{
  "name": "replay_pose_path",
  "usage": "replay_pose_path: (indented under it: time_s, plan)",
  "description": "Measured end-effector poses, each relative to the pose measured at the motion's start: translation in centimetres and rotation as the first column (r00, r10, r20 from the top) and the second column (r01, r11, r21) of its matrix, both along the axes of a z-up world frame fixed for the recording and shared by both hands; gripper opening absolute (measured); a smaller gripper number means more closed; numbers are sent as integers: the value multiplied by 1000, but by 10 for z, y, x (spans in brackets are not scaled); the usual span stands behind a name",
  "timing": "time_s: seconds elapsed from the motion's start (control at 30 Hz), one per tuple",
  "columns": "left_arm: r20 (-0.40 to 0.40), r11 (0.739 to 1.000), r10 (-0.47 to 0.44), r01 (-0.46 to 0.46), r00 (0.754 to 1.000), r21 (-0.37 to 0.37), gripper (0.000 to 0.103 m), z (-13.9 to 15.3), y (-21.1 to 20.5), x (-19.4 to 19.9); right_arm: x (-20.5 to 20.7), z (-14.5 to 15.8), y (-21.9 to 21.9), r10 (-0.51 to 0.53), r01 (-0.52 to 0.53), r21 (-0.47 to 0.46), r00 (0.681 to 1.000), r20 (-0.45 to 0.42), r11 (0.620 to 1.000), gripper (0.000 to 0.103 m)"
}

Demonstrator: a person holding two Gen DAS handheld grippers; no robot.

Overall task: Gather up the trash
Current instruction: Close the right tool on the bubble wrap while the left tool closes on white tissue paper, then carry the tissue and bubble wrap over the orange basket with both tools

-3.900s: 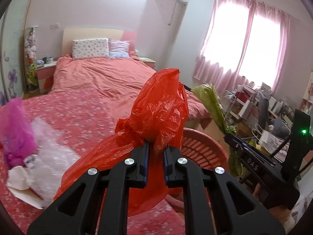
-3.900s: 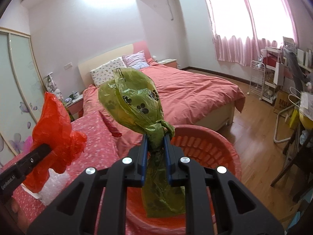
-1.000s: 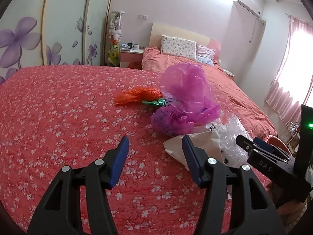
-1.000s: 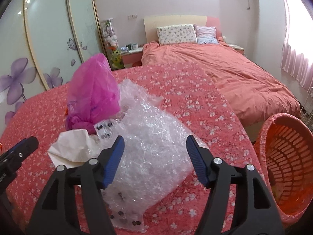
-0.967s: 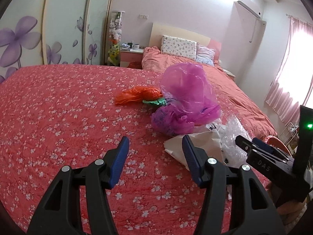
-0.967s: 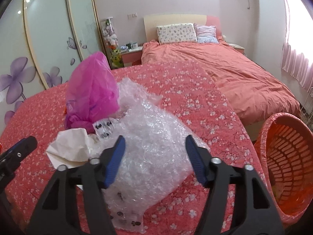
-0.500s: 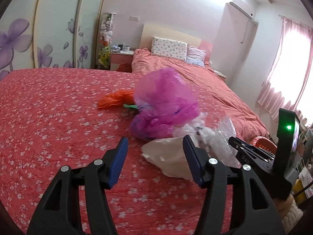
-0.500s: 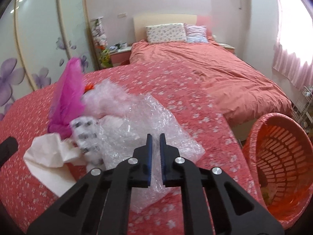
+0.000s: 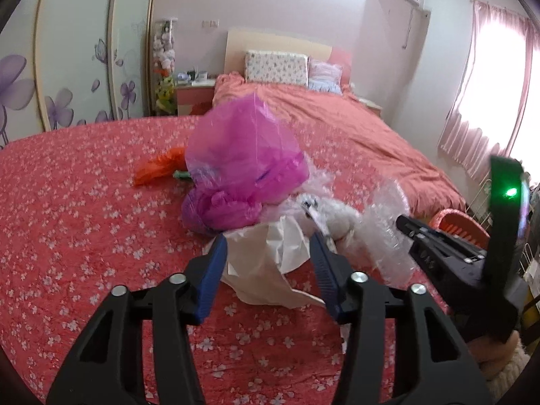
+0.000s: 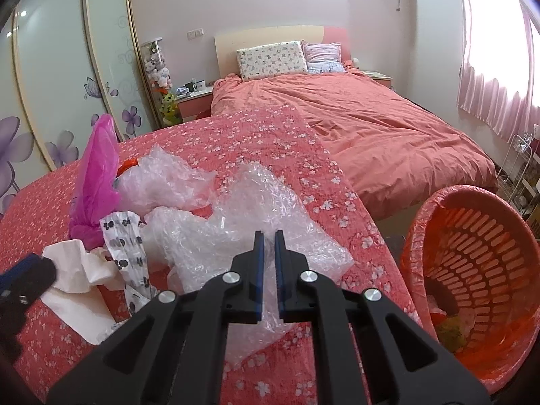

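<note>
Right wrist view: my right tongs (image 10: 267, 246) pinch the bubble wrap (image 10: 256, 222) on the bedspread (image 10: 270, 135), my left tongs (image 9: 268, 253) closing around white paper (image 9: 266, 270); lift slowly toward the basket (image 10: 472, 253).

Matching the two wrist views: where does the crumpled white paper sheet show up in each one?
Left wrist view: the crumpled white paper sheet lies lower centre, between the closing left tongs.
Right wrist view: it sits at the lower left, beside the clear bubble wrap that the right tongs pinch.
Shared landmark: the translucent magenta plastic bag, just behind the sheet in both.
</note>
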State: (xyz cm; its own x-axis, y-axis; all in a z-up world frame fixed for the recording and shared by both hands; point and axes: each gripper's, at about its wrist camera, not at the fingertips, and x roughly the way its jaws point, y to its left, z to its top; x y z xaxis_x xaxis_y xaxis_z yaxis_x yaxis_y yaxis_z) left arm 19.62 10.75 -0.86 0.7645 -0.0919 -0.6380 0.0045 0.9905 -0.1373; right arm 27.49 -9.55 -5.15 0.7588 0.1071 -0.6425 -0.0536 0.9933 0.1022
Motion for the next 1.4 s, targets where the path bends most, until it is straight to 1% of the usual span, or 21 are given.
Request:
replay_pose_path:
  time_s: [0.07, 0.17, 0.2, 0.23, 0.27, 0.3, 0.33, 0.37, 0.47, 0.6, 0.9, 1.23, 1.4]
  plan:
    - [-32, 1000, 12, -12, 999, 2, 45, -7, 3, 4, 0, 1, 1, 2, -2, -1, 1000, 1, 1000, 7]
    - [-56, 1000, 17, -17, 998, -11, 43, -15, 6, 7, -2, 2, 0, 4, -4, 3, 1000, 4, 1000, 7]
    - [-57, 1000, 15, -16, 998, -15, 40, -15, 6, 7, -3, 2, -1, 5, -5, 5, 1000, 5, 1000, 7]
    - [-55, 1000, 12, -13, 998, -17, 33, -15, 6, 6, -4, 2, -1, 5, -5, 8, 1000, 5, 1000, 7]
    - [-50, 1000, 5, -6, 999, -21, 24, -15, 5, 6, -5, 3, -2, 6, -6, 12, 1000, 7, 1000, 7]
    - [-42, 1000, -7, 6, 999, -25, 18, -13, 3, 5, -6, 4, -2, 7, -7, 14, 1000, 9, 1000, 7]
    - [-37, 1000, -13, 12, 999, -25, 14, -11, 2, 4, -7, 5, -3, 7, -8, 16, 1000, 12, 1000, 7]
    - [-30, 1000, -14, 13, 999, -22, 13, -9, 2, 3, -8, 7, -3, 7, -8, 17, 1000, 16, 1000, 7]
    - [-5, 999, -24, 24, 1000, -38, 11, -5, 2, 0, -12, 12, -7, 6, -6, 22, 1000, 30, 1000, 7]
    - [22, 998, -24, 26, 999, -63, 10, 1, 8, -5, -17, 19, -14, -7, 5, 38, 999, 46, 999, 7]
    - [81, 996, -22, 28, 996, -84, 10, 23, 11, -10, -26, 36, -21, -12, 7, 58, 997, 82, 998, 7]
    - [152, 990, -60, 79, 986, -119, 10, 47, 2, -14, -41, 56, -33, -27, 17, 78, 991, 131, 997, 7]
    - [183, 986, -85, 109, 979, -125, 10, 58, -9, -12, -48, 65, -44, -44, 31, 81, 987, 157, 996, 7]
